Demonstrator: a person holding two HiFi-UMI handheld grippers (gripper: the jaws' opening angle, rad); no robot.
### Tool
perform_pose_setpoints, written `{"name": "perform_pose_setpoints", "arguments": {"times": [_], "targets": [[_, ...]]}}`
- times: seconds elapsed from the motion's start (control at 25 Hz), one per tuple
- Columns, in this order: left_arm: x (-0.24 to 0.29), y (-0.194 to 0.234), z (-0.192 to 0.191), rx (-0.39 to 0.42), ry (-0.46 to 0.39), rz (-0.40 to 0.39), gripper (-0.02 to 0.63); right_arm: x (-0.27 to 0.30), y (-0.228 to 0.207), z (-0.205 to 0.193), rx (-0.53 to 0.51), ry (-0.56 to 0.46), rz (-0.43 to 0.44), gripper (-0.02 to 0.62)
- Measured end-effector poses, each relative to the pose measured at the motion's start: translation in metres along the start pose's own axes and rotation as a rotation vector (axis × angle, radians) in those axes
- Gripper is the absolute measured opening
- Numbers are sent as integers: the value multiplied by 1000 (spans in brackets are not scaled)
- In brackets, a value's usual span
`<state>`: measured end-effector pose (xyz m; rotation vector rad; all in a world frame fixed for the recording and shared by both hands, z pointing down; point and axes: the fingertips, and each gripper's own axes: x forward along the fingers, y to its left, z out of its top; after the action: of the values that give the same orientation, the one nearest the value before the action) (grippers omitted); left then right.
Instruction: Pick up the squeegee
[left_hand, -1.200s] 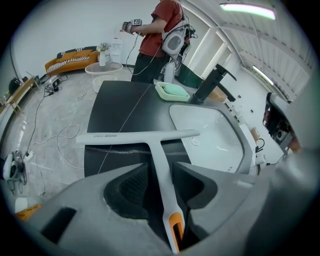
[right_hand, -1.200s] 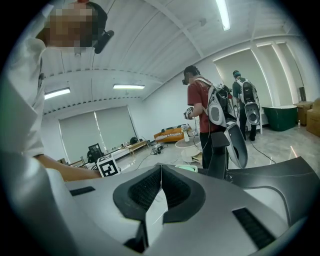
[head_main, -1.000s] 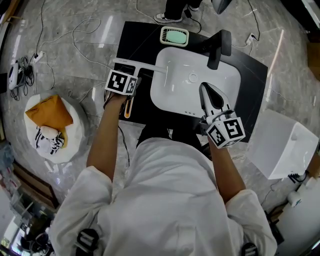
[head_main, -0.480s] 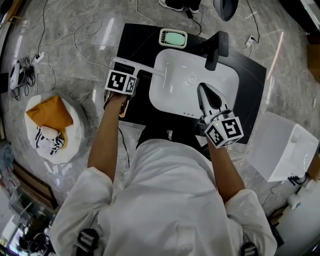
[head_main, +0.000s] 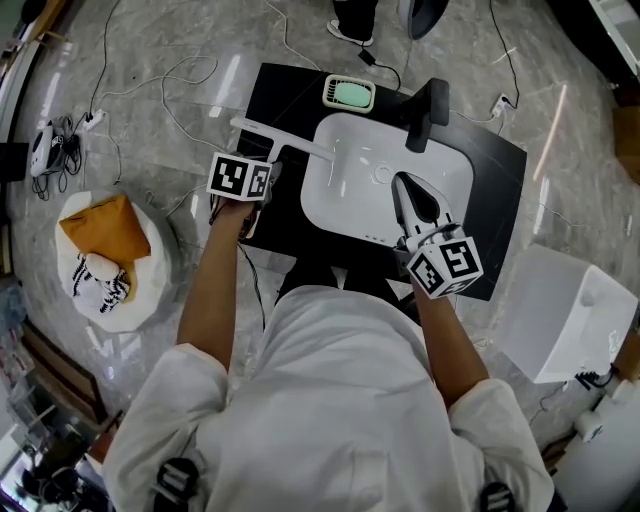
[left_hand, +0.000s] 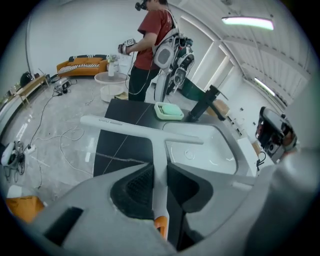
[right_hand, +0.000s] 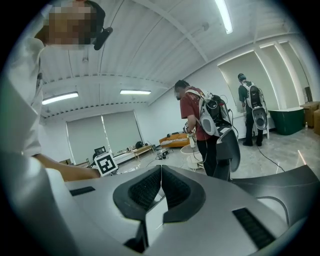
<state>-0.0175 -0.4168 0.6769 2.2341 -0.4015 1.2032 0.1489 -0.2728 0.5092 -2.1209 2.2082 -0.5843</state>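
The squeegee is white, with a long crossbar, a slim stem and an orange handle end. It hangs over the black countertop just left of the white sink. My left gripper is closing its jaws on the stem, and both dark pads press its sides. In the left gripper view the stem runs straight up between the pads of the left gripper to the crossbar. My right gripper hovers over the sink basin, shut and empty. In its own view the right gripper points level across the room.
A black faucet stands at the sink's far right and a green soap dish behind it. A white box sits on the right. A round white table with an orange bag is on the left. Cables trail over the marble floor. People stand farther back.
My left gripper has closed on the squeegee's stem and risen with it off the countertop. The right gripper has stayed over the sink.
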Motion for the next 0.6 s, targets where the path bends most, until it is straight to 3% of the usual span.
{"name": "perform_pose_setpoints", "arguments": {"times": [0.28,0.6], "targets": [[-70,-40,40,25,-202,-30,91,-20,8,29,-29,-70,20,15],[-173,-102,82,112,-473,-43,90,-51,22,81,-97,-189,42,15]]}}
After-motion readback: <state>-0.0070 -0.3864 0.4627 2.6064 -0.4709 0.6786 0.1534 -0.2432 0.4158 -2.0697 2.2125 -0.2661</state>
